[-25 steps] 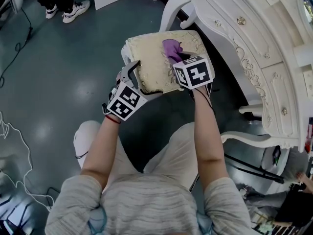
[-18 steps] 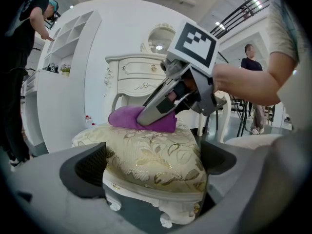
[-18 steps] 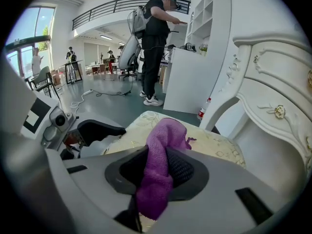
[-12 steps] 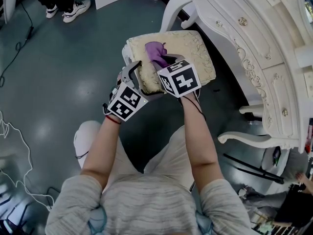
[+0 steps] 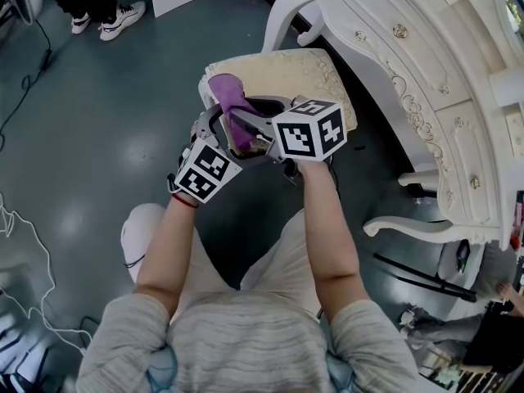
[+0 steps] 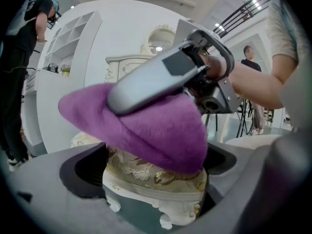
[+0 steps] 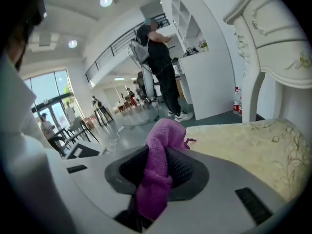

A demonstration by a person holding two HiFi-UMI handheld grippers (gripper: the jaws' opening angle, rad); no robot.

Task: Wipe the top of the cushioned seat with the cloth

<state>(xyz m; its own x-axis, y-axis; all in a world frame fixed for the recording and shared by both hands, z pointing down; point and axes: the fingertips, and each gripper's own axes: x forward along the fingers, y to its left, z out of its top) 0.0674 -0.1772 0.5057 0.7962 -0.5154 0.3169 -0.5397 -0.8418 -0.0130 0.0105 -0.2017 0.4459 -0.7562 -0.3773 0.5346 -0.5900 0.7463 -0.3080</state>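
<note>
1. My right gripper (image 5: 243,124) has its jaws closed tight on the purple cloth (image 5: 228,95). In the right gripper view the cloth (image 7: 163,135) is pinched between them, with its free end bunched up beyond the tips.
2. That free end lies just ahead of the right gripper, on the near left corner of the cushioned seat (image 5: 303,76). In the left gripper view the cloth (image 6: 146,130) presses flat on the gold-patterned top.
3. My left gripper (image 5: 214,126) sits just left of the right one, almost touching it. Its jaws are set wide, and the seat's corner (image 6: 146,172) fills the gap between them. I judge they bear on both sides and steady the seat.
4. The wipe is under way, with the cloth down on the cushion at its left edge.
5. To the right of the right gripper the cream cushion (image 7: 243,140) runs bare toward the white dressing table (image 5: 426,64).
6. I see no dirt or streaks, so I cannot tell which parts are already wiped. The far edge beyond the cloth and the right side may still need passes.
</note>
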